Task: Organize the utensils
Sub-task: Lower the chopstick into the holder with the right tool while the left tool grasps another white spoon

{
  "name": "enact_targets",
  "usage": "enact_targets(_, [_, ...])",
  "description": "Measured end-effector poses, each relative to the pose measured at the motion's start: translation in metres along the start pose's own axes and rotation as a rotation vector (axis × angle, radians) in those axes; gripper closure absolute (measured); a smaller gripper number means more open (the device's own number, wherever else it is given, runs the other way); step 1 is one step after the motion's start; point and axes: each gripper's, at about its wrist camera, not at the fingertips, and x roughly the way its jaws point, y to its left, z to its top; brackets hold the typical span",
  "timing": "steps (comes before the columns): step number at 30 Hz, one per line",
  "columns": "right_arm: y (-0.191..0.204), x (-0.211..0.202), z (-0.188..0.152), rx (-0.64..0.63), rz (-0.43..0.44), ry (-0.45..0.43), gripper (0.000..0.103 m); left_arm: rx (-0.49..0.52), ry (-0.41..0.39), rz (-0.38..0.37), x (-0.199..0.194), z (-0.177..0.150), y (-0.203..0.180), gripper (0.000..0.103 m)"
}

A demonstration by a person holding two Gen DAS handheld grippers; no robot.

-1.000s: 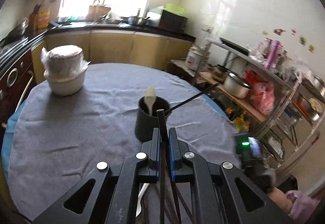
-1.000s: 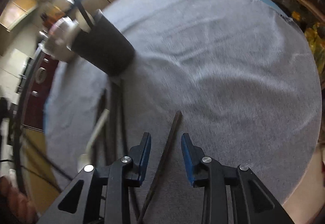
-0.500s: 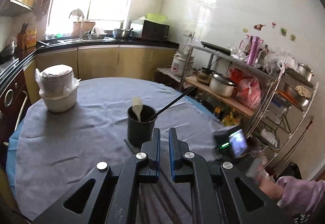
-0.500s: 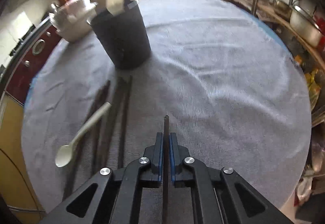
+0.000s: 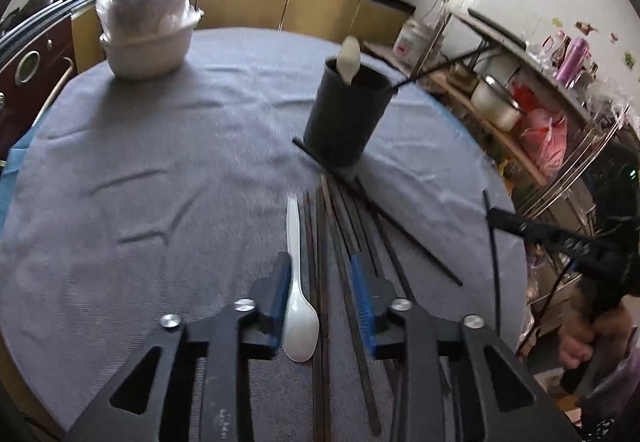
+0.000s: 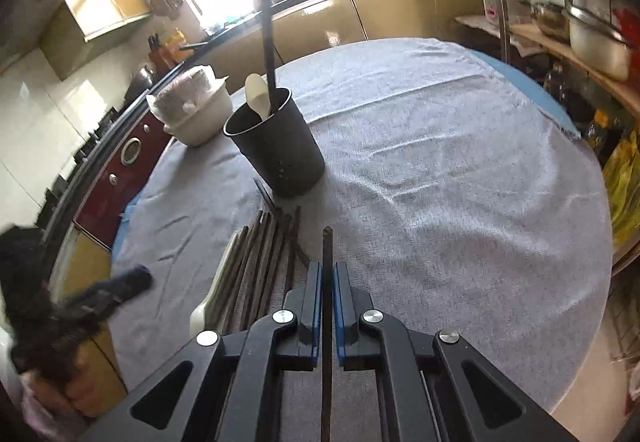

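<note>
Lettering on left claw point(image 5: 320, 282), unreadable

1. Holder point(image 5: 344, 117) stands on the table point(image 5: 160, 169); a spoon point(image 5: 349, 55) and one chopstick point(image 6: 267, 41) stand in it.
2. Bowls point(image 5: 148, 37) sit behind and left of the holder.
3. Loose chopsticks point(image 5: 340, 217) lie before the holder.
4. A second spoon point(image 5: 297, 282) lies on their left.

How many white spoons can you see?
2. One white spoon lies on the table beside the chopsticks. The other spoon stands in the black cup. More could be hidden inside the cup.
</note>
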Motion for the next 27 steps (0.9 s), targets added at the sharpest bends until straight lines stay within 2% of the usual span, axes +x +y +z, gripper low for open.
enact_targets(3, [-0.008, -0.001, -0.001, 0.031, 0.027, 0.000, 0.097, 0.043, 0.009, 0.050, 0.011, -0.003, -0.005, 0.046])
enact_targets(9, [-0.013, -0.002, -0.005, 0.051, 0.091, 0.000, 0.097, 0.024, 0.089, 0.115, 0.042, -0.002, 0.003, 0.046])
enact_targets(11, [-0.019, -0.002, -0.004, 0.088, 0.137, -0.002, 0.097, 0.022, 0.108, 0.109, 0.047, -0.004, 0.005, 0.058])
enact_targets(13, [-0.023, -0.005, -0.003, 0.113, 0.166, -0.010, 0.097, 0.016, 0.128, 0.076, 0.050, -0.008, 0.007, 0.075])
enact_targets(14, [-0.025, -0.008, -0.001, 0.124, 0.181, -0.024, 0.097, 0.018, 0.125, 0.076, 0.050, -0.011, 0.007, 0.077])
enact_targets(16, [-0.026, -0.013, 0.001, 0.132, 0.199, -0.045, 0.097, 0.025, 0.112, 0.064, 0.046, -0.014, 0.009, 0.091])
enact_targets(22, [-0.012, -0.025, 0.007, 0.095, 0.227, -0.105, 0.097, -0.020, 0.077, 0.039, 0.031, -0.016, 0.020, 0.098])
enact_targets(27, [0.010, -0.037, 0.014, 0.035, 0.241, -0.152, 0.097, -0.026, 0.025, 0.037, 0.012, -0.007, 0.020, 0.098])
